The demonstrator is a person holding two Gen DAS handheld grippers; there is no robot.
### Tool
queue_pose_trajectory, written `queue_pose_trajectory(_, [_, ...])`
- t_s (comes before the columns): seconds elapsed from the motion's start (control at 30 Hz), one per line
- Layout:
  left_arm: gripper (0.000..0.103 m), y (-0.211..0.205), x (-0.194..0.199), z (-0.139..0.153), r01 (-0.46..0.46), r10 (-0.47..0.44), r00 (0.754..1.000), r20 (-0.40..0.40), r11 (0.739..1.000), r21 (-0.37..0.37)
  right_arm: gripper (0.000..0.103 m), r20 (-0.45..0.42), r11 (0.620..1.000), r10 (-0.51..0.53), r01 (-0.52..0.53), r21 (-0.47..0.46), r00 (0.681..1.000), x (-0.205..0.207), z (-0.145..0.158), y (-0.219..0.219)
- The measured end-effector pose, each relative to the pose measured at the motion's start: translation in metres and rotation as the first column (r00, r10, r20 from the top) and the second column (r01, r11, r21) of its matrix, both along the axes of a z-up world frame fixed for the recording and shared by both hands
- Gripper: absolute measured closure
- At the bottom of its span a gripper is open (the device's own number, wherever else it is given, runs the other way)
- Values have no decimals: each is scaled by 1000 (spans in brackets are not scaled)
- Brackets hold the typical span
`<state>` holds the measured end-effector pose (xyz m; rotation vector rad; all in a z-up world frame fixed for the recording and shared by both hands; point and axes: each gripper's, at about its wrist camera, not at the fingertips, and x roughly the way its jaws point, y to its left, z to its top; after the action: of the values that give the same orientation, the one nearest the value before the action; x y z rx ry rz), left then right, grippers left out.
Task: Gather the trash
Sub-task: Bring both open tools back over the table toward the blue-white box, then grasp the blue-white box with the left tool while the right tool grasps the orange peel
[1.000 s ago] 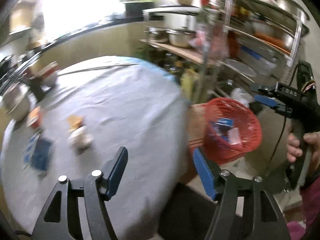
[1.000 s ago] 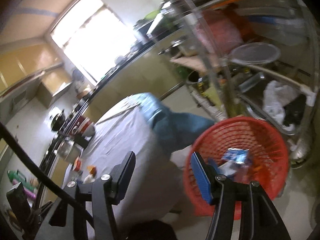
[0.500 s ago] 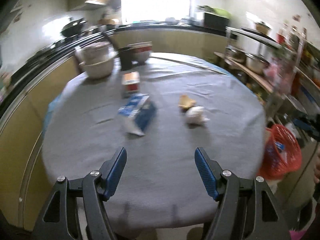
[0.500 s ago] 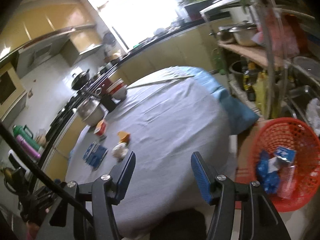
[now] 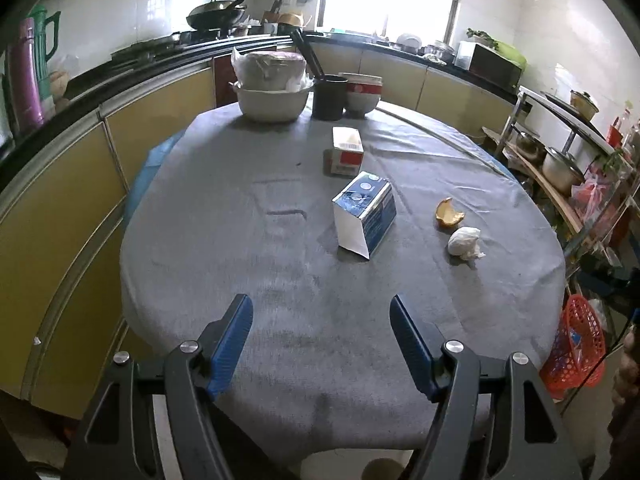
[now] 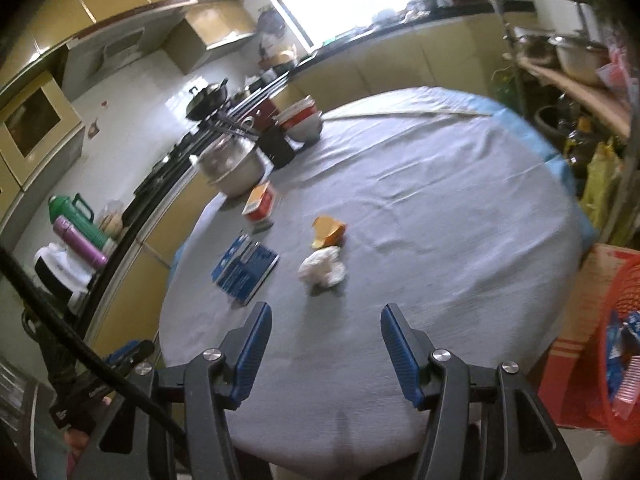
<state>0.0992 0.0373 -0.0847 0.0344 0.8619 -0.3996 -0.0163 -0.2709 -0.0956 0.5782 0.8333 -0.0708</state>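
Left gripper (image 5: 321, 346) and right gripper (image 6: 323, 350) hover over the counter (image 5: 248, 280), jaws released and empty. On the counter lie a blue box (image 5: 365, 213), red carton (image 5: 347, 151), orange peel (image 5: 449, 213) and crumpled tissue (image 5: 464, 242). Red basket (image 5: 578, 348) stands beside the counter, holding wrappers.

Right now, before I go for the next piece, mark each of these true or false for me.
1. Both claws are empty. True: the left claw and right claw stand open over the table with nothing between the fingers.
2. The blue carton is already in the basket. False: it lies on the table.
3. The crumpled white tissue lies beside the orange scrap. True.
4. The red basket sits on the table. False: it stands off the table's edge, lower down.
5. The basket is empty. False: wrappers lie inside.
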Motion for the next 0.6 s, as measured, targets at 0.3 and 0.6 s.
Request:
queue_pose_trajectory(0.3, [30, -25, 40, -1, 41, -41, 999, -22, 999, -13, 43, -48, 997, 63, -61, 47, 997, 33, -19, 12])
queue_pose_trajectory(0.6, [30, -61, 91, -21, 99, -99, 992, -77, 995, -6, 43, -87, 996, 63, -58, 65, 994, 83, -39, 6])
